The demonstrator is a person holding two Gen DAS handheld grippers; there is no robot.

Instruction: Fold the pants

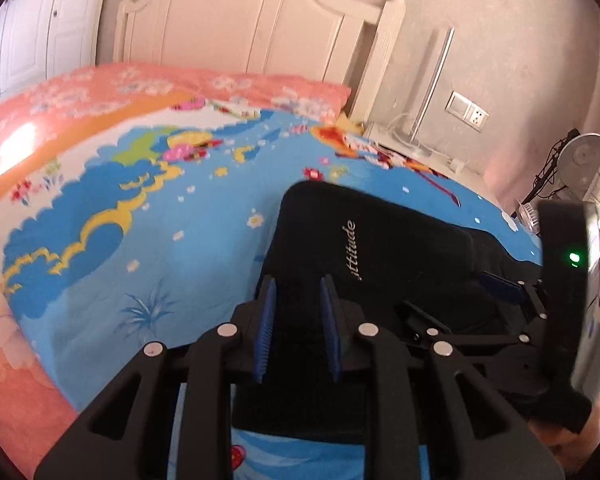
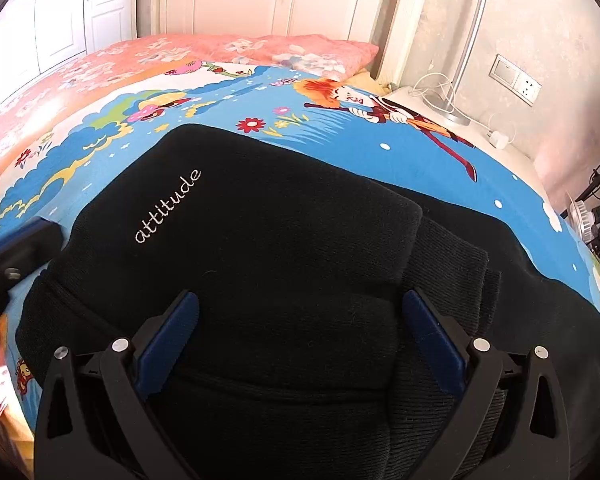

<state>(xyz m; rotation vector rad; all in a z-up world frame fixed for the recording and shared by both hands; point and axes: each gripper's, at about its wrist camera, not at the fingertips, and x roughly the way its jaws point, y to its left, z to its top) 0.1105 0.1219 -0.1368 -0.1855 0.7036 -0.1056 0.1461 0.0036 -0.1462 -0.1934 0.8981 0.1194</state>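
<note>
Seemingly past the main fold, the left wrist view shows the left gripper (image 1: 298, 286) with its fingers narrowly parted over the near edge of the black pants (image 1: 364, 248), which lie doubled on the bed sheet (image 1: 140, 240); blur hides whether any cloth is pinched. From the right wrist view, the right gripper (image 2: 300, 304) hangs spread wide and empty above the bundle, so the next move likely calls for a fresh grip on an edge to fold again.

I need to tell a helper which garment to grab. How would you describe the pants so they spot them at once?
Look at the bed with the blue cartoon sheet. The black pants lie folded on it, the only dark thing there, with "attitude" stitched in white.
</note>
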